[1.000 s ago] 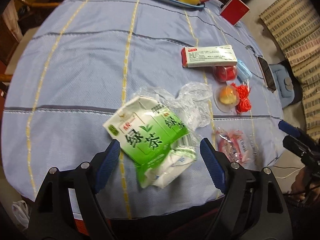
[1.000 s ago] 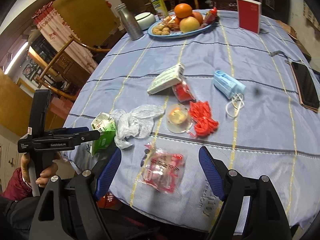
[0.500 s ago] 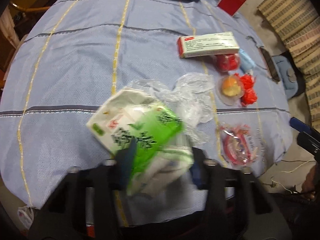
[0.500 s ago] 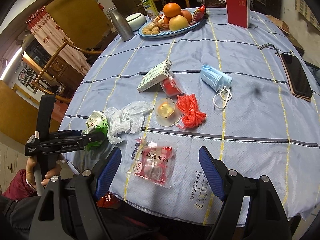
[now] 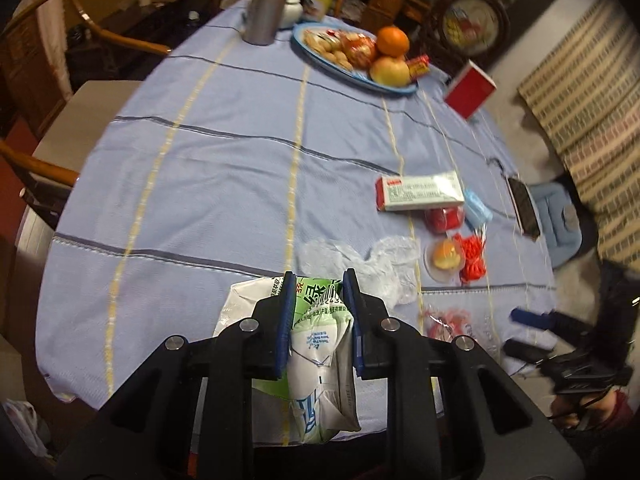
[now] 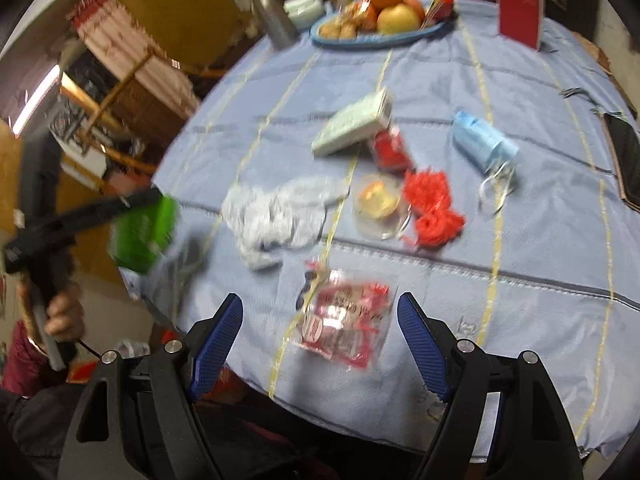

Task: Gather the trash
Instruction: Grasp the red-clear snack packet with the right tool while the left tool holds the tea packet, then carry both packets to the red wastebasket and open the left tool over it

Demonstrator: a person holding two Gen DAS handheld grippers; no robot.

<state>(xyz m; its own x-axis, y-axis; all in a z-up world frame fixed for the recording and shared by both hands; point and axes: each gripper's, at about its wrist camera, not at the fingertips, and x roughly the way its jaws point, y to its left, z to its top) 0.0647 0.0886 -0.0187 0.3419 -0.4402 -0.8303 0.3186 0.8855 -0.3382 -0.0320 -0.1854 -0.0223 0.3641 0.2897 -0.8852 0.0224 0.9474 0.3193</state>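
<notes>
The left gripper, jaws closing on the crushed green carton at lower centre, should squeeze firmly; the right gripper hovers wide over the red wrapper.

both wrist views look steeply down across the blue-clothed table, sharing its near edge.
</notes>
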